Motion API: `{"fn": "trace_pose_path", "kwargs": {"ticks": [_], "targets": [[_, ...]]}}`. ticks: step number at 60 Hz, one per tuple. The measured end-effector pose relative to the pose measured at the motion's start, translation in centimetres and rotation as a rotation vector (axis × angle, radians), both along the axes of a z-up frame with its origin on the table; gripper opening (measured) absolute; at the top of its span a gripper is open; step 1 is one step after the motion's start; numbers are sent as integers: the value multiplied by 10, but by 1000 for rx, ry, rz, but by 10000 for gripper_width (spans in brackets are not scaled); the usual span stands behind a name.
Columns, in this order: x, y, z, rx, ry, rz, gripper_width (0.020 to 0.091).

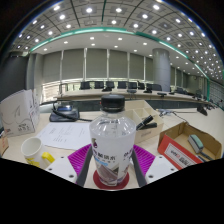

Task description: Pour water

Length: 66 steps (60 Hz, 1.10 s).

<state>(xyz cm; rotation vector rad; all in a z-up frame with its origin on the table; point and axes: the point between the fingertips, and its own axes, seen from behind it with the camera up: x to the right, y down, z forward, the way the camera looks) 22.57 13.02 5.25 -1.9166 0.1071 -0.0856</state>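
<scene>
A clear water bottle (112, 143) with a white cap stands between the claw's (112, 160) purple pads (81, 162), seemingly gripped on both sides. Just left, a yellow cup (33, 151) sits on the tabletop (180, 120); papers (65, 134) lie beyond.

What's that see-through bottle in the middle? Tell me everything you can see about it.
The bottle looks like clear plastic, wide-bodied with a narrower neck, and stands upright on the table. A pale label wraps its body; its base shows reddish. It sits between the fingers of the gripper, whose purple pads flank it closely. Whether they actually press it cannot be told. Any water level is not clear.
</scene>
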Motion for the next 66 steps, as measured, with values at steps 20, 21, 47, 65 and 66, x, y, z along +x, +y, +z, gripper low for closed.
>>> {"fn": "trace_pose_path", "kwargs": {"ticks": [20,21,47,65,66], "targets": [[-26,-72,43,-169,-3,-22,863],[-28,-78,47,-179,-3,-26,863],[-130,-274,144,-350,-60,2,862],[-163,-346,170,-360,-95,11,859],[-162,-347,170,-360,-96,8,860]]}}
